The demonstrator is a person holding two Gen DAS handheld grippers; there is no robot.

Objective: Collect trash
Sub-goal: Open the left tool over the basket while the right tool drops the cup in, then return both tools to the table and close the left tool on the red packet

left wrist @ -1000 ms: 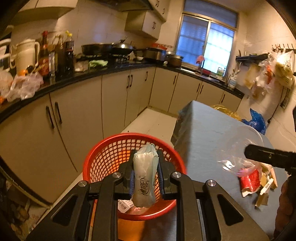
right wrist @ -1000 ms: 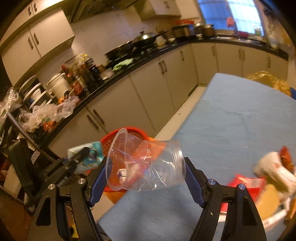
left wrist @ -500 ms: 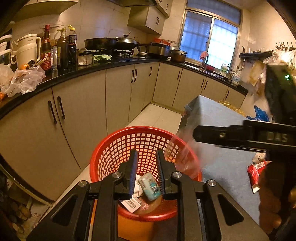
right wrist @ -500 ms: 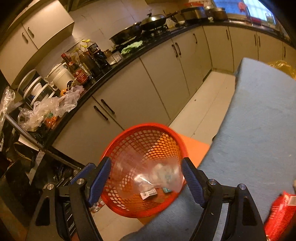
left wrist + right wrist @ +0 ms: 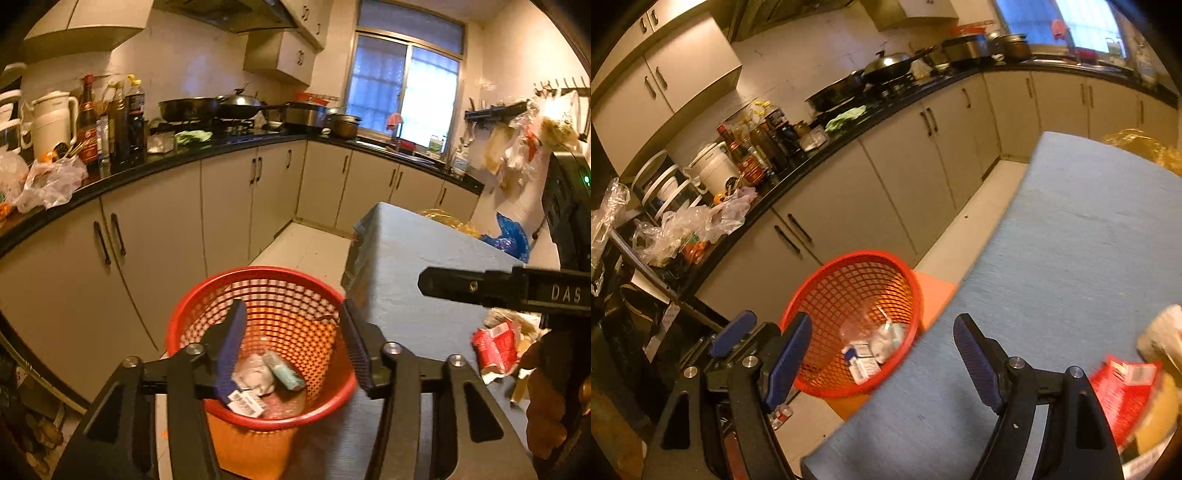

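Note:
A red mesh basket (image 5: 258, 275) stands on an orange box beside the table, right below both grippers. Inside lie a crumpled white packet (image 5: 255, 374), a teal pack (image 5: 284, 371) and a labelled slip (image 5: 245, 400). My left gripper (image 5: 291, 349) hangs over the basket; its jaws are opening with nothing between them. My right gripper (image 5: 882, 362) is open and empty above the basket (image 5: 849, 258) and the table edge. A clear plastic cup (image 5: 860, 326) lies in the basket among small boxes (image 5: 862, 363). A red wrapper (image 5: 1123, 391) and other scraps lie on the table at the right.
The table (image 5: 1089, 240) has a blue-grey cloth, with a yellow bag (image 5: 1145, 144) at its far end. Beige cabinets (image 5: 155, 236) and a black counter with bottles, a kettle and plastic bags run along the left. A hand (image 5: 546, 417) holds the right gripper.
My left gripper let go of the white packet, which dropped into the basket, and its jaws spread. The clear cup left my right gripper and now lies in the basket.

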